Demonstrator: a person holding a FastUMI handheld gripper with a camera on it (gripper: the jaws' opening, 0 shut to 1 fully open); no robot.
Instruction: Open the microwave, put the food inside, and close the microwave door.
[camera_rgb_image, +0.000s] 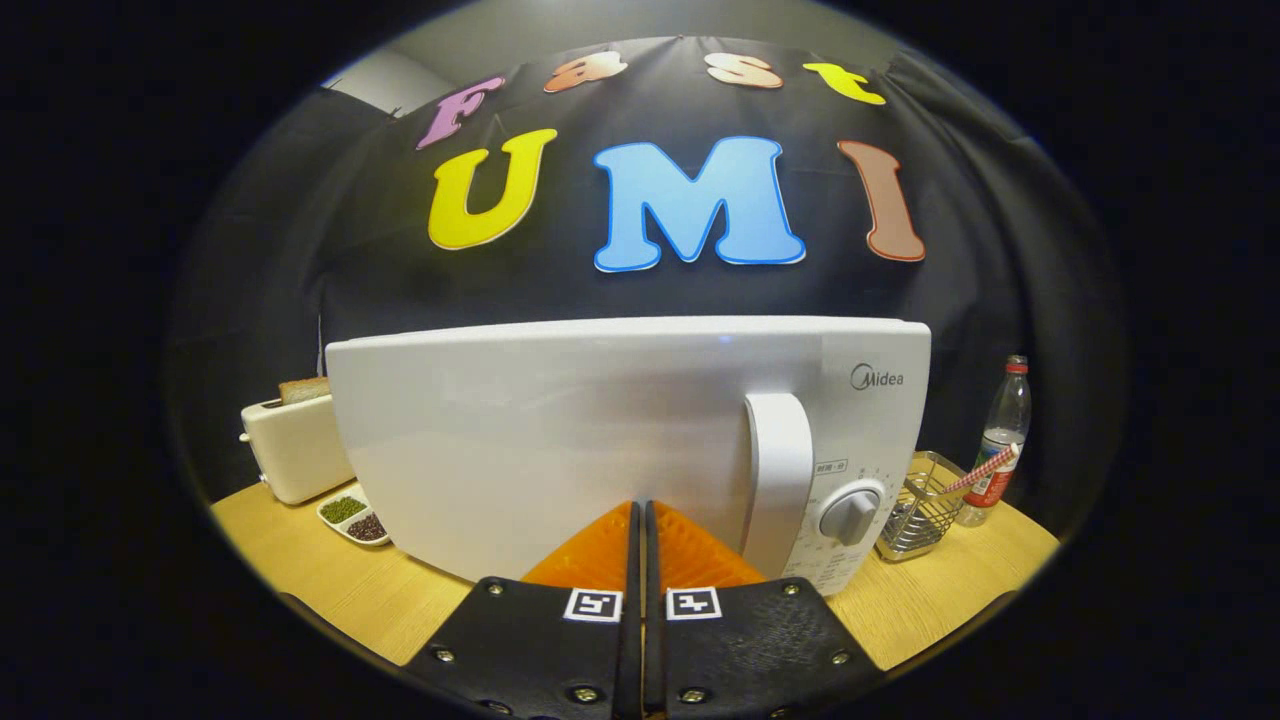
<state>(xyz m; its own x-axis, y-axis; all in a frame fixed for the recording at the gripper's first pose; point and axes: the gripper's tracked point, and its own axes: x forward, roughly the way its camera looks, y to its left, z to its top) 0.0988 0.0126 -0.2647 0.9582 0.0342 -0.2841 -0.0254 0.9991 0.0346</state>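
The tool (640, 515) points straight at the white, glossy microwave oven (600, 430), its 2 fingers pressed together with nothing between them. Their tips lie low against the front of the closed microwave door (520, 440); whether they touch it cannot be told. The tall white vertical door handle (778, 480) stands just to the right of the fingertips, and the round grey control knob (850, 515) sits further right on the control panel. The microwave rests on the light wooden desk (330, 590). To its left stands a cream toaster (295, 445) with a slice of brown bread (303, 389) in its slot, and in front of it a small white 2-part dish of green and dark beans (354, 517). To the microwave's right sit a wire metal basket (915, 515) holding a red-and-white striped straw (985, 470), and a clear plastic bottle with a red cap (1003, 430).
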